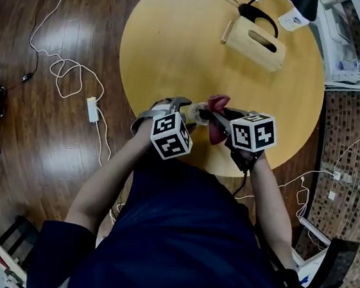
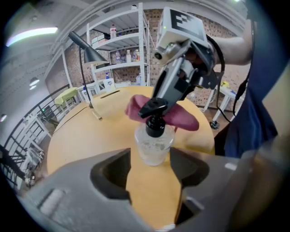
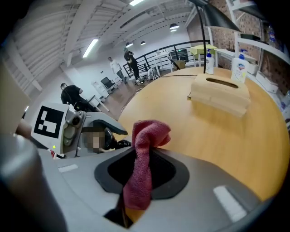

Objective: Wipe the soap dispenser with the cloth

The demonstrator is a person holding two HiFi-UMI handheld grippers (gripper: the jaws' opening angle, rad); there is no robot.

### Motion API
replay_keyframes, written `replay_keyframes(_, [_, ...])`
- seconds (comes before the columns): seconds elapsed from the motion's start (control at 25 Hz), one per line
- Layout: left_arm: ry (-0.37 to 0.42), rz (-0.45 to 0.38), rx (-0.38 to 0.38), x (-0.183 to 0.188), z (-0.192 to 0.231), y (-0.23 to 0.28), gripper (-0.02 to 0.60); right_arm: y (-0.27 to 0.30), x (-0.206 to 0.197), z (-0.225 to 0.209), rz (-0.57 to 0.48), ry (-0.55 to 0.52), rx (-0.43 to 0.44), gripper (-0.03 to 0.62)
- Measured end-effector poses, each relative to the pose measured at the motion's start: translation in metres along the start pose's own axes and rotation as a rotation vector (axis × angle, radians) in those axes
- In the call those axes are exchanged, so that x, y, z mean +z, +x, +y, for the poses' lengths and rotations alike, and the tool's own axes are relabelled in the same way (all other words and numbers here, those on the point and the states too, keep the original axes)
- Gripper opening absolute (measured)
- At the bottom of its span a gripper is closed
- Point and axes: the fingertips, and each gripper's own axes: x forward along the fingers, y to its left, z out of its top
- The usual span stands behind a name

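**Cloth at the pump, bottle not yet clamped**

The soap dispenser (image 2: 154, 145), a clear bottle with a black pump (image 2: 154, 108), stands upright on the round desk (image 1: 178, 49) close to its near edge, between the two grippers. The right gripper (image 3: 144, 158) is clamped on the cloth (image 3: 141, 181), a red strip that runs up through its jaws and bunches above them. In the left gripper view that bunch sits just behind the pump and neck, seemingly touching. The left gripper (image 2: 151, 156) has its jaws apart with the bottle's foot at their mouth. A sliver of desk shows beside one jaw, so I judge the bottle flanked, not squeezed.

The step in hand looks like the wipe of the upper part. To do it well, the left gripper should close low on the bottle first, since a light bottle this near the edge would likely slide or tip under a sideways rub. Then the cloth's loose bunch, not the hard jaw tips, ought to meet the plastic, drawn round the neck and down the wall in short strokes.

Both forearms (image 1: 108, 180) reach forward from the body and converge, with the marker cubes (image 1: 171, 136) side by side. Each gripper tips steeply down toward the desk, the left from its own side, the right reaching in over the pump from the other
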Motion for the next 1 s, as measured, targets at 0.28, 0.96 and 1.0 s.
replay_keyframes(0.28, [-0.024, -0.047, -0.021, 0.003, -0.001, -0.011, 0.243, -0.004, 0.002, -0.005, -0.024, 0.03, 0.003, 0.089])
replay_keyframes(0.96, [-0.006, -0.04, -0.011, 0.01, -0.015, 0.004, 0.31, 0.001, 0.007, -0.005, -0.007, 0.055, 0.015, 0.089])
replay_keyframes(1.0, [-0.022, -0.043, 0.002, 0.011, -0.012, 0.005, 0.271, 0.003, 0.011, -0.006, -0.007, 0.042, 0.004, 0.089])
